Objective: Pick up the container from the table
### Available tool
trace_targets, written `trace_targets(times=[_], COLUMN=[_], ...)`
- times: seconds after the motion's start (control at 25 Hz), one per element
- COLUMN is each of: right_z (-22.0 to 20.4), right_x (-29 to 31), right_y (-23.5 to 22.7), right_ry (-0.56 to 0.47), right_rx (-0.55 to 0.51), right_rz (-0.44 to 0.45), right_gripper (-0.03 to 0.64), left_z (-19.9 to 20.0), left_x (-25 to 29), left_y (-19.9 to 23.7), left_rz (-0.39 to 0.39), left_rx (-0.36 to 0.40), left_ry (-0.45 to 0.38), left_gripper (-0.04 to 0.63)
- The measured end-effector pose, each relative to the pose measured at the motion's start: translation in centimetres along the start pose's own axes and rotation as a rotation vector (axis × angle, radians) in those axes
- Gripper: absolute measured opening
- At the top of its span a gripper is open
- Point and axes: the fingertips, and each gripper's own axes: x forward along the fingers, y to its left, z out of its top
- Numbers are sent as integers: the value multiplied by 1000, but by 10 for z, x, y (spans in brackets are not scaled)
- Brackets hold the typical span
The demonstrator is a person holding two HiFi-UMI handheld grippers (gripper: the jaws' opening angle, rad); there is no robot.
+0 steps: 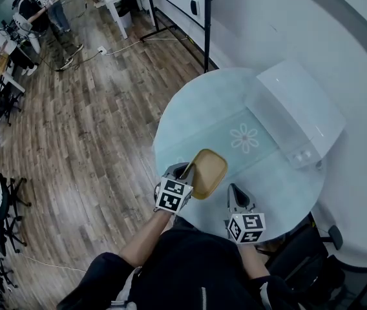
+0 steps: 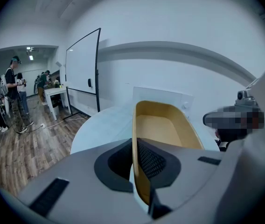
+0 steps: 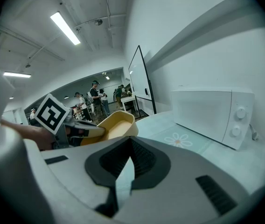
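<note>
The left gripper (image 1: 187,170) has its jaws clamped on the side wall of the tan container (image 1: 210,171), holding it at the near edge of the round surface (image 1: 190,118). The right gripper (image 1: 235,191) hangs just beside it, jaws together, empty. A white microwave (image 1: 300,112) stands farther back.

Left gripper (image 2: 135,166) tight on the near rim of the tan container (image 2: 160,127), round pale table (image 2: 100,125) and whiteboard (image 2: 82,71) beyond

Empty shallow tan container (image 1: 207,173), rim in left tool (image 2: 134,153)
</note>
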Motion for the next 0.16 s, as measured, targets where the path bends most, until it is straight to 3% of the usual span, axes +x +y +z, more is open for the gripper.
trace_targets(times=[0.16], right_z=[-5], right_x=[-2], right_y=[-1], right_ry=[3], right_rx=[-4], right_rz=[5], right_gripper=[23], left_z=[-6], left_x=[1], left_y=[-4], left_rz=[-2], left_rx=[2], left_ry=[8], left_gripper=[18])
